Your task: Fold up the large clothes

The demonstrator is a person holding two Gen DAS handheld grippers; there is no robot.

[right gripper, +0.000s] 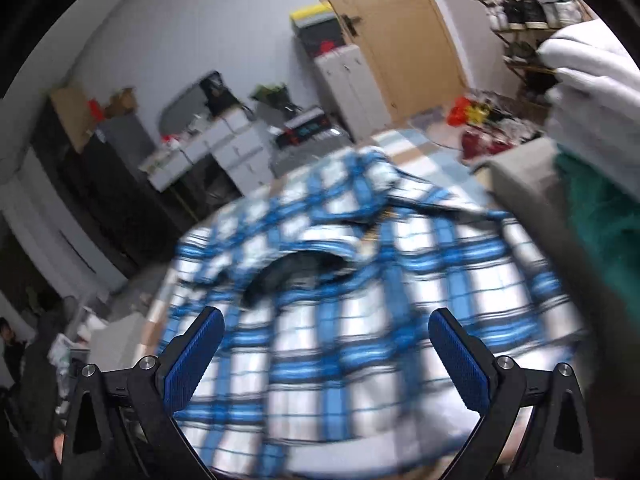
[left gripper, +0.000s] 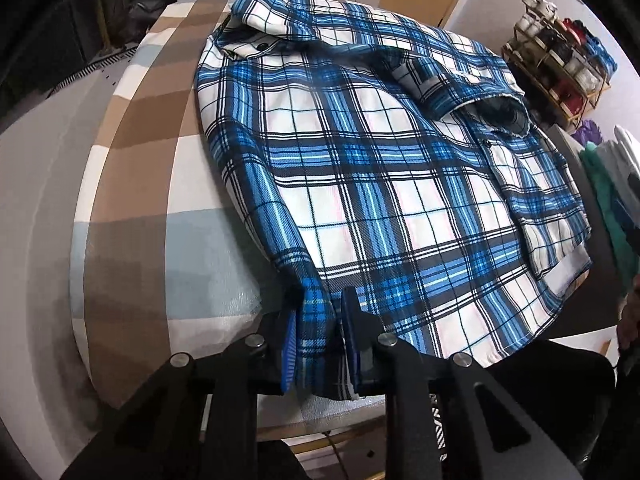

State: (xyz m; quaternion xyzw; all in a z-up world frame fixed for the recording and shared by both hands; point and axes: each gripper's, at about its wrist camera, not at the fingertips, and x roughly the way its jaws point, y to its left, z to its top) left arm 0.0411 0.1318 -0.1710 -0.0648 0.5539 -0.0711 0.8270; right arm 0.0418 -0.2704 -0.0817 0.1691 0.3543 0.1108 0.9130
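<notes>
The left hand-held gripper (left gripper: 318, 340) is pinching the hem corner of the blue-and-white plaid flannel shirt (left gripper: 360, 184) lying across the striped bed (left gripper: 132, 184), near its front edge. The right hand-held gripper (right gripper: 326, 360) is hovering wide open, holding nothing. That thin pinch could slip, dragging the shirt askew. Folded clothes (left gripper: 612, 192) are crowding the bed's right edge.

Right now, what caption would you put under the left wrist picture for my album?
Left gripper pinching the near edge of a plaid shirt spread on a striped bed.
</notes>
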